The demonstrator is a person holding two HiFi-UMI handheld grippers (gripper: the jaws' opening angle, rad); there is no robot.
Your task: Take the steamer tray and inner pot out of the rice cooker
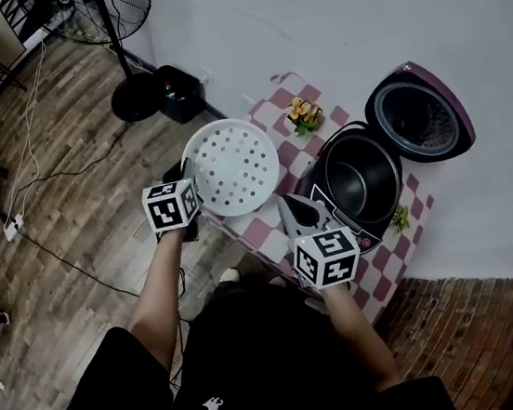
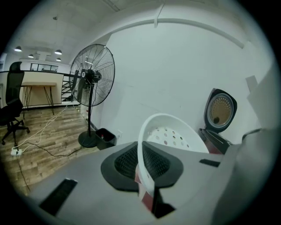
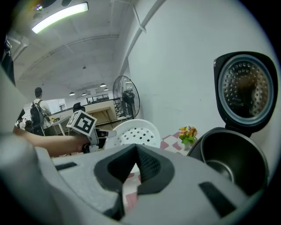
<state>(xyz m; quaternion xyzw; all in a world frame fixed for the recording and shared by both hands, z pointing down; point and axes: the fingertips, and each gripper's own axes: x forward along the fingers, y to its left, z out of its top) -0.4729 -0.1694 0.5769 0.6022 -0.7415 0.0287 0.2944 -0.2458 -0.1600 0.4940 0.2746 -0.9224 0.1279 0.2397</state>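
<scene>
1. Wood planks make up the floor [image 1: 56,179], and a small table [image 1: 269,232] in a pink-and-white checked cloth stands against a white wall.
2. On the left, the left hand-held gripper [image 1: 187,173] has its jaws nearly together, pinching the near-left rim of the white, perforated steamer tray [image 1: 231,165].
3. That tray is out of the cooker, over the left part of the table. The left gripper view shows the rim running up between the two dark pads.
4. On the right, the right hand-held gripper [image 1: 289,202] has its jaws pressed together with nothing between them. It hangs above the near side of the table, just beside the near-left edge of the rice cooker [image 1: 334,222].
5. The inner pot [image 1: 358,179] sits inside the cooker, and the lid [image 1: 418,117] stands open on the far right.
6. I cannot tell whether the tray's underside rests on the cloth or is held just clear of it.
7. The right hand-held gripper covers part of the cooker's front, and the person's body cuts off the near end of the table.
8. A small pot of flowers [image 1: 302,114] stands on the far part of the table, between tray and cooker.
9. A standing fan [image 1: 122,39] and a black bin [image 1: 181,92] sit by the wall at the far left, with cables [image 1: 32,135] trailing across the floor.
</scene>
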